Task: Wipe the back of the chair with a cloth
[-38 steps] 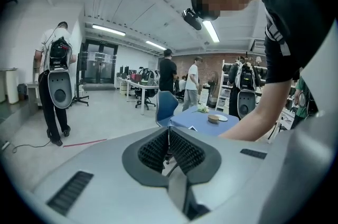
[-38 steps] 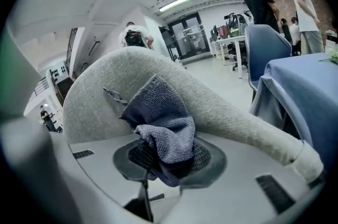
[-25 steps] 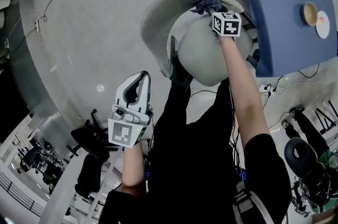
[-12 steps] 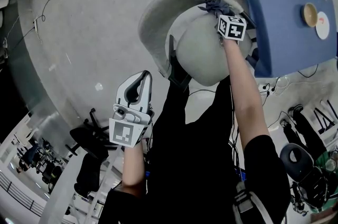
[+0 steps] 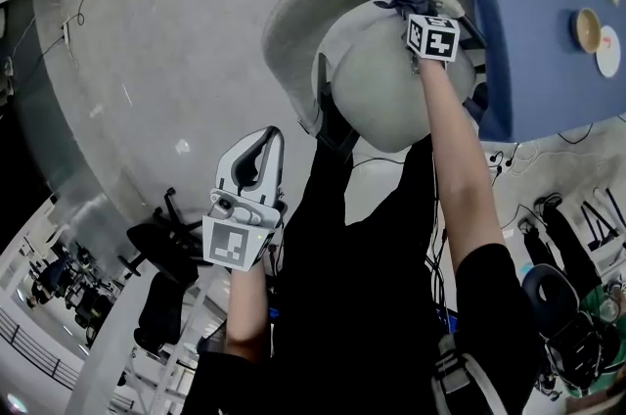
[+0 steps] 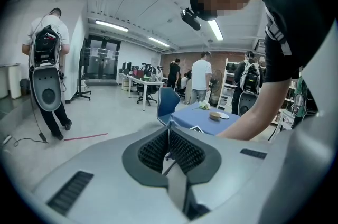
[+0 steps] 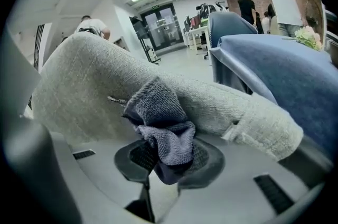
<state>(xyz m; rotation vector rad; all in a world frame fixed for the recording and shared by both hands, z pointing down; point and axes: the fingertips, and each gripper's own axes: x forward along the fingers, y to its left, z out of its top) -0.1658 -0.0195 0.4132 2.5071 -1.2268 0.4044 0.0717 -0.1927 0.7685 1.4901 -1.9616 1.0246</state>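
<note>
A grey upholstered chair (image 5: 303, 31) stands in front of the person, its curved back (image 7: 84, 75) filling the right gripper view. My right gripper (image 5: 416, 12) is shut on a bunched blue-grey cloth (image 7: 161, 128), and the cloth (image 5: 399, 2) presses against the inner face of the chair's back near its right end. My left gripper (image 5: 256, 149) hangs low at the person's left side, away from the chair, jaws shut with nothing between them. In the left gripper view that gripper (image 6: 169, 136) points out into the room.
A table under a blue cloth (image 5: 533, 22) stands right beside the chair, with a bowl (image 5: 588, 28) and a plate on it. A blue chair (image 7: 232, 22) sits behind it. Black office chairs (image 5: 161, 256) are at the lower left, cables lie on the floor, and people stand (image 6: 202, 77) farther off.
My right gripper has slid the cloth a little to the right along the top of the chair's back. The left gripper has stayed where it was.
</note>
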